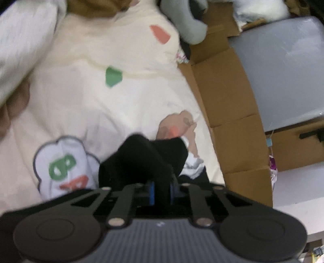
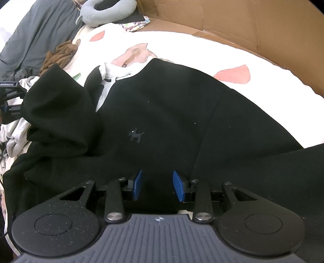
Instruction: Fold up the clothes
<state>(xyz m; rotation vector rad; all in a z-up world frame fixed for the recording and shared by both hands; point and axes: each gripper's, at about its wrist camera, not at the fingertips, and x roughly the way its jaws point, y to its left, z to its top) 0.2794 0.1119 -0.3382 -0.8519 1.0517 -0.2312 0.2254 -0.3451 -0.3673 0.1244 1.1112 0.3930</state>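
My left hand-held gripper (image 1: 162, 191) sits at the lower centre of the left wrist view. Its blue pads (image 1: 151, 193) stand close together and clamp a bunched fold of the black garment (image 1: 149, 155). The fold rises from between the pads toward the middle of the frame.

My right hand-held gripper (image 2: 158, 187) sits at the lower centre of the right wrist view. Its blue pads (image 2: 178, 186) stand apart, with black fabric between them. I cannot tell whether the pads press on that fabric.

The black garment (image 2: 172, 121) lies spread across the bed and fills the middle of the right wrist view. A small dog emblem (image 2: 136, 134) shows on it, just left of centre. A raised, folded portion (image 2: 60, 113) stands at the left. A white collar (image 2: 113, 71) shows at its upper edge.

The cream bedcover (image 1: 91, 105) beneath carries pink, green and tan printed shapes. A cardboard box (image 2: 232, 26) borders the bed along the upper right of the right wrist view. A grey neck pillow (image 2: 105, 14) lies at the upper left. A brown garment (image 2: 58, 54) and a pile of light clothes (image 2: 16, 129) lie along the left edge.
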